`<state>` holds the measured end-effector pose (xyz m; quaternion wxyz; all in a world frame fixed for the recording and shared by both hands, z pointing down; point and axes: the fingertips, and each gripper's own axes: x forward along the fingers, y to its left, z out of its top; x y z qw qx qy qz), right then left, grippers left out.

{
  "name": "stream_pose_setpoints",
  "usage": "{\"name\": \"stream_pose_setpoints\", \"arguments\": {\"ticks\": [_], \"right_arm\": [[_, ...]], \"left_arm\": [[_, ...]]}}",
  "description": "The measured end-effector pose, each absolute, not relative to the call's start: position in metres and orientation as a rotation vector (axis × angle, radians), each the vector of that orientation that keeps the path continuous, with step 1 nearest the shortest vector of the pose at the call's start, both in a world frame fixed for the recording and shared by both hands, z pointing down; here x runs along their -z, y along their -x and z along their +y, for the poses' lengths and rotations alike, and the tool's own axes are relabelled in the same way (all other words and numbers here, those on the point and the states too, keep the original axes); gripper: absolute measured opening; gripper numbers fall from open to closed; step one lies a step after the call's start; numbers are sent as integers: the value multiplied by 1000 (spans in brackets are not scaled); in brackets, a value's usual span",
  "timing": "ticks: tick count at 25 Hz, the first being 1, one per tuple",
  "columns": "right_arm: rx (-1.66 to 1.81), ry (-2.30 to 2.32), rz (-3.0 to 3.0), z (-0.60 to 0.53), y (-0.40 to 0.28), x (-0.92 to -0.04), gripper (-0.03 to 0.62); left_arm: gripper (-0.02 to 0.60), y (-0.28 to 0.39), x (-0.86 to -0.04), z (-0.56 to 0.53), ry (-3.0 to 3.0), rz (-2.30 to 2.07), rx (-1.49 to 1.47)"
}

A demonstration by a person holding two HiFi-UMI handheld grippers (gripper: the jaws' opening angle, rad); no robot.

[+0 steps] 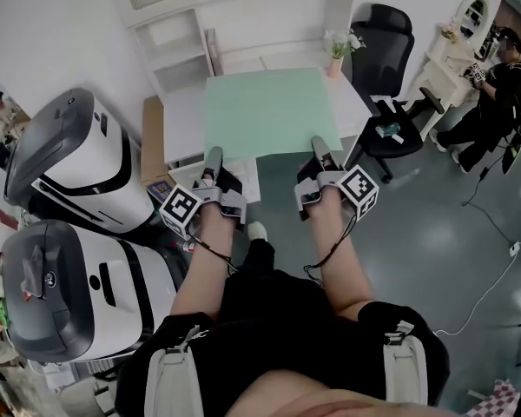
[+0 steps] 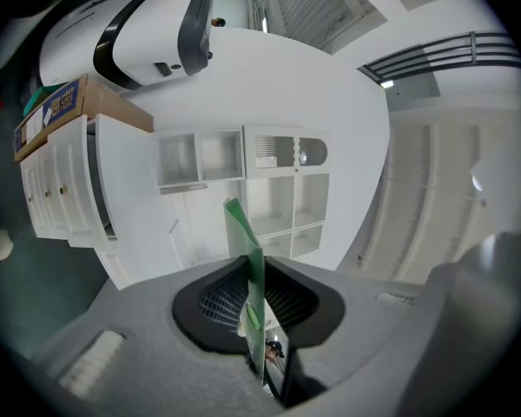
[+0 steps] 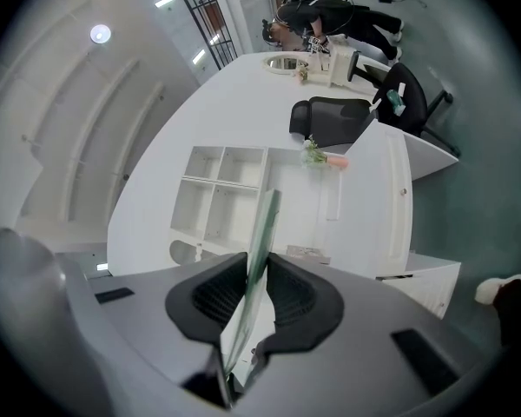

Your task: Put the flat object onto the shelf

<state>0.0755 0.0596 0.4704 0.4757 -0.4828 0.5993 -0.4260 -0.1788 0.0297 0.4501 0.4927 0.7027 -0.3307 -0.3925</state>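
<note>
pinching the near edge of the green board (image 1: 269,111), the left gripper (image 1: 214,157) and the right gripper (image 1: 319,147) hold it flat. its far edge points straight at the white shelf (image 1: 181,59) ahead, both grippers equally near.

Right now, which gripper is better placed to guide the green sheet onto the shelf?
Neither alone: left gripper and right gripper both clamp the green sheet at its near edge, facing the white shelf.
</note>
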Motion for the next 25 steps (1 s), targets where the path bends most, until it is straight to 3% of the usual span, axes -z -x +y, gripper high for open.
{"name": "stream_pose_setpoints", "arguments": {"ticks": [25], "right_arm": [[946,1173,1508,-193,-128,-402,71]], "left_arm": [[52,126,-378,-224,-1788,-739,1004]]}}
